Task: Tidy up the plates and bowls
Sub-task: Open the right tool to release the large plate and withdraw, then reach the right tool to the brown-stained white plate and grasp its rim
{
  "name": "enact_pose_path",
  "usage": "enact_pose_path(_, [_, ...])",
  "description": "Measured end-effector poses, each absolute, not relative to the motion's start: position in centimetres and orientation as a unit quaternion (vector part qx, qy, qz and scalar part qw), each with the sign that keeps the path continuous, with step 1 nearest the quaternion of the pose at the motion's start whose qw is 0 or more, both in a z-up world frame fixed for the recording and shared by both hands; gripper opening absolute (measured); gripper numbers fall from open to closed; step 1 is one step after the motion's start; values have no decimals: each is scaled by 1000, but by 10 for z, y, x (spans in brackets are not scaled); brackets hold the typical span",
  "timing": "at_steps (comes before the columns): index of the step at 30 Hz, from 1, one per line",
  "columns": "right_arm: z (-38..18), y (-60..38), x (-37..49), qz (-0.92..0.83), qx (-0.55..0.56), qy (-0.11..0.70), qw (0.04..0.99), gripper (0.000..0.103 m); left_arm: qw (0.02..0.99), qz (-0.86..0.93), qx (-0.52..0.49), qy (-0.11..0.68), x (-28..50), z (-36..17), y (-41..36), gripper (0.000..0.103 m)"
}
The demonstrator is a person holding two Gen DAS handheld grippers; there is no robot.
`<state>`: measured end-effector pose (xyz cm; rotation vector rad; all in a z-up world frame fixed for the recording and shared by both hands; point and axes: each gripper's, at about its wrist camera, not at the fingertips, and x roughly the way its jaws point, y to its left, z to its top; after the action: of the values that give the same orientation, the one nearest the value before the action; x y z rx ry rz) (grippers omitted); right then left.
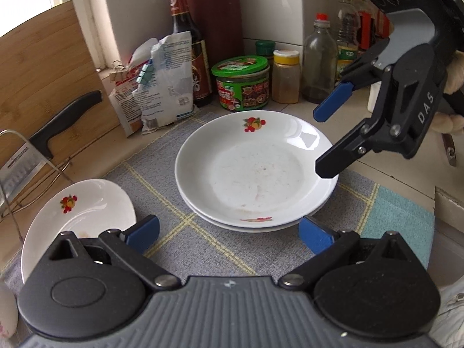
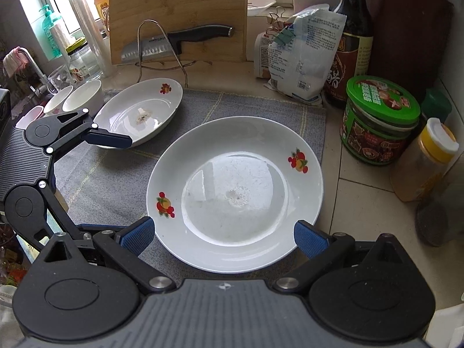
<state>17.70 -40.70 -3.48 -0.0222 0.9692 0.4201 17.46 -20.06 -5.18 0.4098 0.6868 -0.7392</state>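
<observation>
the right gripper (image 1: pixel 322 142) hung tilted downward over the right rim of the stacked plates (image 1: pixel 255 174), its blue-padded fingers (image 1: pixel 333 103) spread wide and released, gripping nothing; whether the lower black finger tip touched the rim could not be told. a pale-gloved hand (image 1: pixel 453 87) held it from behind. the left gripper (image 2: pixel 116 142) sat low at the mat's near edge, jaws also spread apart and empty, one blue finger lying just beside the near rim of the single plate (image 2: pixel 139 116).

the stack, two glossy white shallow plates with fruit decals on the rim, stood at the middle of the grey woven mat (image 2: pixel 261 107), which had pale yellow grid lines. the top plate's well showed faint smears. the single plate, same pattern, lay toward the mat's left edge, with a small crumbly residue in its centre. two white bowls (image 2: pixel 75 98) stood side by side just off the mat's far-left corner.

along the bench's back edge stood a bamboo cutting board (image 2: pixel 179 14) with a black-handled knife (image 2: pixel 177 43) on a wire rack, a clipped plastic bag (image 2: pixel 301 58), a dark sauce bottle (image 2: pixel 352 43) and a green-lidded jar (image 2: pixel 380 119).
</observation>
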Motion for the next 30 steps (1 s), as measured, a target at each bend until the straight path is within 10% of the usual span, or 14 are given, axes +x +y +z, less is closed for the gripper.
enact_pose_path(30, [-46, -259, 177, 224, -35, 436, 871, 103, 905, -166, 92, 380, 185, -92, -48, 102])
